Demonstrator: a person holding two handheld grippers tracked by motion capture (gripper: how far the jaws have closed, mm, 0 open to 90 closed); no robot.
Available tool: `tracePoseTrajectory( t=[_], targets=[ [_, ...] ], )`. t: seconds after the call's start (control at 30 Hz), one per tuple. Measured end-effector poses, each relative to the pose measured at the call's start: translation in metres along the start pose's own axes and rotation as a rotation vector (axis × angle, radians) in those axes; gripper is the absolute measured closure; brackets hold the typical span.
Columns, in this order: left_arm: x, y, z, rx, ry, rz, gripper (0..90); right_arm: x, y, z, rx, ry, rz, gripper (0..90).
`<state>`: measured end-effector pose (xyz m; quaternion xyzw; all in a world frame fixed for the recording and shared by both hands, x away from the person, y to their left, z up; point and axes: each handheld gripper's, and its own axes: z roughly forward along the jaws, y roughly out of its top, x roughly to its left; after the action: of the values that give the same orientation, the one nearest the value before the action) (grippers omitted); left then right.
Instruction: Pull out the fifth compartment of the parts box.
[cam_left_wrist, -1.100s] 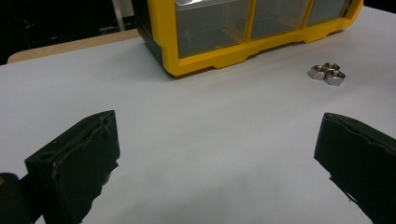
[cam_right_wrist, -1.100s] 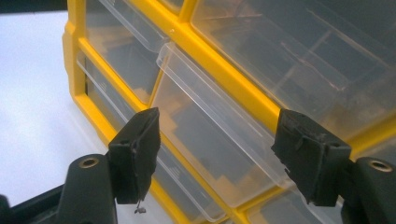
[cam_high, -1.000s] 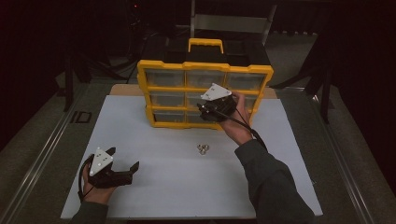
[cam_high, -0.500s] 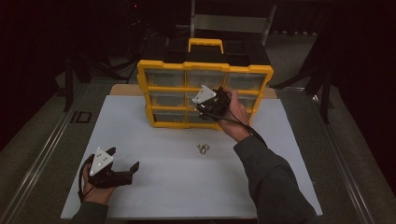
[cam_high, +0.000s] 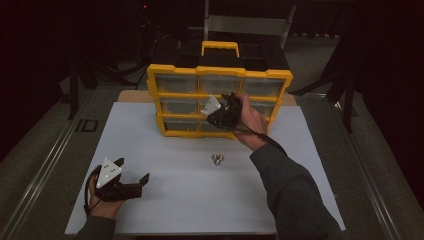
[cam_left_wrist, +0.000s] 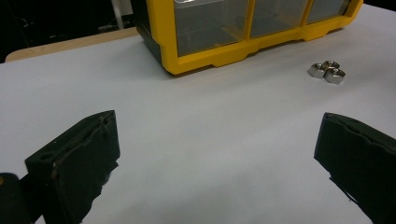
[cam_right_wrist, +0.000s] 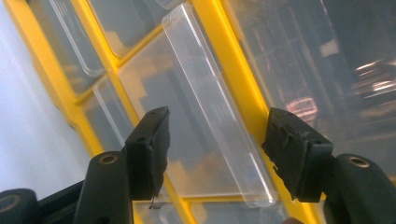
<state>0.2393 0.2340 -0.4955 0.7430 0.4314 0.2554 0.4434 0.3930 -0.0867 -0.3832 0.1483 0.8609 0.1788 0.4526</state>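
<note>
Here the white surface (cam_high: 200, 200) carries everything, and the largest thing on it is the yellow organizer (cam_high: 220, 102), standing upright at the far edge with a yellow handle (cam_high: 220, 47) on top and 3 rows of clear drawers facing the person. The right gripper (cam_high: 223, 111) is held up against the middle row of the organizer front, gripped by the person's right hand (cam_high: 252, 122), whose dark sleeve (cam_high: 295, 195) comes in from the lower right. In the right gripper view its 2 black fingers (cam_right_wrist: 149, 149) stand apart on either side of the clear drawer pull (cam_right_wrist: 217, 107) of the middle drawer; they have just been closing, the pull lies between them, and neither pad presses on it. The left gripper (cam_high: 136, 182) rests low on the near left part of the surface in the left hand (cam_high: 102, 202), well apart from the organizer. Its fingers (cam_left_wrist: 81, 161) are spread wide with bare white surface between them. Smallest are the 3 metal nuts (cam_high: 217, 159), clustered touching one another on the surface in front of the organizer, between it and the person.
</note>
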Motion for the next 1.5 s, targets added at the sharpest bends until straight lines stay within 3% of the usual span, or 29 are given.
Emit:
tracePoseTrajectory(
  t=[0.03,0.1,0.23,0.63,0.67,1.0,1.5],
  targets=[
    [0.0,0.0,0.0,0.0,0.0,-0.001,0.6,0.002,0.002,0.0,0.014,-0.027,-0.046,40.4],
    [0.0,0.0,0.0,0.0,0.0,-0.001,0.6,0.004,0.003,0.001,0.024,-0.047,-0.08,40.8],
    [0.0,0.0,0.0,0.0,-0.001,-0.002,0.6,0.009,0.005,0.002,0.042,-0.075,-0.114,41.3],
    [0.0,0.0,0.0,0.003,-0.003,-0.001,0.6,0.022,0.008,0.005,0.088,-0.184,-0.278,46.4],
    [0.0,0.0,0.0,0.003,-0.003,-0.001,0.6,0.024,0.008,0.006,0.095,-0.21,-0.318,47.0],
    [0.0,0.0,0.001,0.007,-0.005,0.001,0.6,0.032,0.007,0.01,0.114,-0.293,-0.441,50.7],
    [-0.001,0.0,0.001,0.012,-0.009,0.005,0.6,0.035,0.001,0.014,0.109,-0.39,-0.483,54.6]
  ],
)
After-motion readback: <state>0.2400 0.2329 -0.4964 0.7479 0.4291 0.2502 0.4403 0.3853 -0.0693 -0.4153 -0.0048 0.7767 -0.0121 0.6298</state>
